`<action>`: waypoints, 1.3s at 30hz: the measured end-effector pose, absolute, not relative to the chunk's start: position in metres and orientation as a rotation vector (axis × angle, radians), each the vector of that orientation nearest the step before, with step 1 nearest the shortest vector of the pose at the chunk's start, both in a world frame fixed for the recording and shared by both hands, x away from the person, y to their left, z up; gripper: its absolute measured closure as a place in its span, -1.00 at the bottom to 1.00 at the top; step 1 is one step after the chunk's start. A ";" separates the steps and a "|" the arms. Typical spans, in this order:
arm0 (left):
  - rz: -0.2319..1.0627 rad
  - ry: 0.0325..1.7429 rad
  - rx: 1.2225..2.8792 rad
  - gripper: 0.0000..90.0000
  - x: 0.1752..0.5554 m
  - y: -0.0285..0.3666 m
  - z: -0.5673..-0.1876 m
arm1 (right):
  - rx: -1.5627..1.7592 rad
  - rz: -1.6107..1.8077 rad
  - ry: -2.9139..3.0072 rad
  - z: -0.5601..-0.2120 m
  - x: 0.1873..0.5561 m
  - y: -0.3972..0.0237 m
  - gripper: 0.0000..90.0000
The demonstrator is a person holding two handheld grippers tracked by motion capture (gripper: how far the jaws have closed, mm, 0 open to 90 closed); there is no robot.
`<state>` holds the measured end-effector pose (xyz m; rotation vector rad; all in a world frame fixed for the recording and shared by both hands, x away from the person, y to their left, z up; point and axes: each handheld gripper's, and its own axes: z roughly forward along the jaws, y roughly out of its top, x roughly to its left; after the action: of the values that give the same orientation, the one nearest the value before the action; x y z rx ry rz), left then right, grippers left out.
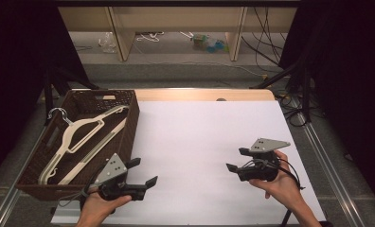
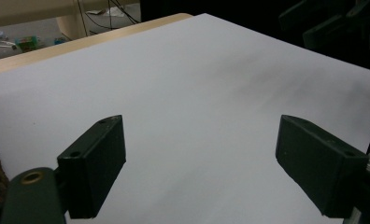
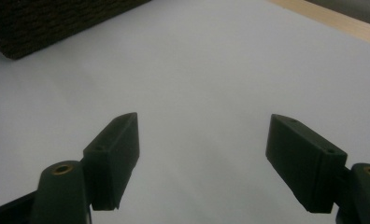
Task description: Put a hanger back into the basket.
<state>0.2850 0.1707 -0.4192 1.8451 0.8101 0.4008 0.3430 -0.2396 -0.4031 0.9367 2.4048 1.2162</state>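
Two hangers (image 1: 79,137) lie in the basket (image 1: 129,124) at the table's left, one across the other, their hooks toward its far left corner and their long bars slanting down to its near end. Just right of the basket's near corner, the left gripper (image 1: 143,172) sits low over the white sheet (image 1: 204,142), jaws wide apart with nothing between them; its own view shows only bare sheet between the pads (image 2: 92,163). Farther right, well apart from the basket, the right gripper (image 1: 238,159) hangs over the sheet with its jaws spread too and nothing in them (the basket's corner (image 3: 57,21) shows at the top left of its view).

As I read it, the job is handling the hangers, and both grippers are empty and clear of them. To do the next reach well, I would bring the left gripper over the basket's near rim rather than through the wall, jaws kept wide, and close on a straight bar of the upper hanger, not the thin hook. Lift it slowly, since the two overlap and the lower one may drag along. The right gripper should wait clear of the path.
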 end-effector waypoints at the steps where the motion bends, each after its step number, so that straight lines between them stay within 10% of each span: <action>1: 0.394 0.808 1.850 -0.64 0.285 0.170 -0.421 | 0.940 1.223 2.406 -0.403 0.341 -0.240 -0.43; 39: 0.421 0.805 1.816 -0.64 0.276 0.175 -0.433 | 0.982 1.365 2.288 -0.422 0.285 -0.257 -0.57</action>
<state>0.2757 0.1753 -0.4330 1.8160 0.8051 0.4208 0.2851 -0.2570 -0.4222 0.9819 2.2882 1.3648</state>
